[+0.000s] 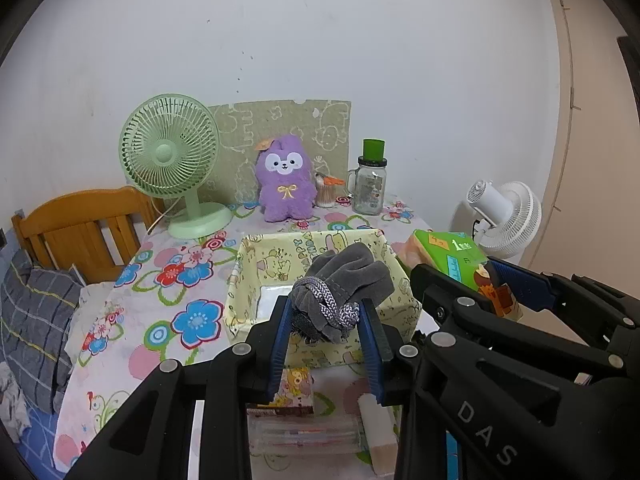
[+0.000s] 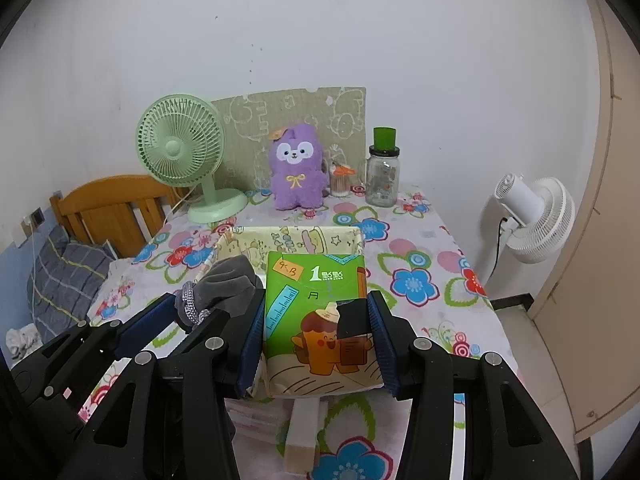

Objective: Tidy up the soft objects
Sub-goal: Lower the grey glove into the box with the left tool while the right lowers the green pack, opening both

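You have a bunched grey velvet pouch (image 1: pixel 348 280) with a silver braided cord, raised at centre frame over the yellow patterned box (image 1: pixel 320 320). The green cartoon-printed tissue pack (image 2: pixel 320 312) sits upright, lower centre of the right view.

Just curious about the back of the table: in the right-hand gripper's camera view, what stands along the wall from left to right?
Pale green desk fan → fluffy purple plush toy → clear glass jar with green lid.

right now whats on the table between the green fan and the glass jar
The purple plush toy sits between the green fan and the glass jar, with a small cotton-swab pot just beside the jar. Both wrist views show it.
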`<move>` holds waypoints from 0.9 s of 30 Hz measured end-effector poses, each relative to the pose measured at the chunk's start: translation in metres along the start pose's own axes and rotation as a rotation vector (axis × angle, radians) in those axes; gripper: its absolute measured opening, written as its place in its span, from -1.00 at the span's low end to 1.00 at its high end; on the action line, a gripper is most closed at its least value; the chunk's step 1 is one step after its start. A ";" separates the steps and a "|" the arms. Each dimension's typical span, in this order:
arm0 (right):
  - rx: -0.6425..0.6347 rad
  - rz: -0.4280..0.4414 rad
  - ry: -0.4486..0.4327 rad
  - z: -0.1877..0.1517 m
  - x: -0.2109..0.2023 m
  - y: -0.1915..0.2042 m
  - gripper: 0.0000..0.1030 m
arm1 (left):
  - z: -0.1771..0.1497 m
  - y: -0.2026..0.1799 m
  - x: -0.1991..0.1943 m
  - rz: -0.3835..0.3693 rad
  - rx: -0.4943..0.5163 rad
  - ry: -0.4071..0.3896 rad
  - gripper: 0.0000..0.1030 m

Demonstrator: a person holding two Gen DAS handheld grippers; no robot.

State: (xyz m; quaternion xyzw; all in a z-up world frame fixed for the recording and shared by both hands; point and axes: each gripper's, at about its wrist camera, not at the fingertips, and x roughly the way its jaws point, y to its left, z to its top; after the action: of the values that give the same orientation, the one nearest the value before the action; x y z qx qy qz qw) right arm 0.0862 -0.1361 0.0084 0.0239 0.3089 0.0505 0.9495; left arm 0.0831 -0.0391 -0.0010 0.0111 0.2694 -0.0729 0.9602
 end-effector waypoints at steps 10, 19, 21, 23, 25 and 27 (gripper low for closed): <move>-0.002 0.006 -0.006 0.017 0.014 -0.002 0.02 | 0.016 0.001 0.012 0.009 -0.003 -0.005 -0.35; -0.002 0.018 0.005 0.028 0.036 -0.004 0.02 | 0.025 0.005 0.032 0.021 -0.008 0.009 -0.35; -0.001 0.020 0.009 0.030 0.041 -0.004 0.02 | 0.027 0.006 0.036 0.024 -0.008 0.013 -0.35; -0.001 0.022 0.010 0.032 0.045 -0.004 0.02 | 0.029 0.007 0.041 0.027 -0.008 0.015 -0.35; -0.001 0.023 0.012 0.034 0.049 -0.004 0.02 | 0.032 0.008 0.045 0.029 -0.009 0.017 -0.35; -0.003 0.024 0.015 0.036 0.054 -0.004 0.02 | 0.034 0.010 0.049 0.031 -0.011 0.020 -0.35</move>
State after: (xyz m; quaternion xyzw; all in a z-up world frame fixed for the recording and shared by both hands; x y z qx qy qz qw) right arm 0.1511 -0.1342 0.0061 0.0260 0.3157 0.0625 0.9464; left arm 0.1433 -0.0382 0.0021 0.0107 0.2793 -0.0562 0.9585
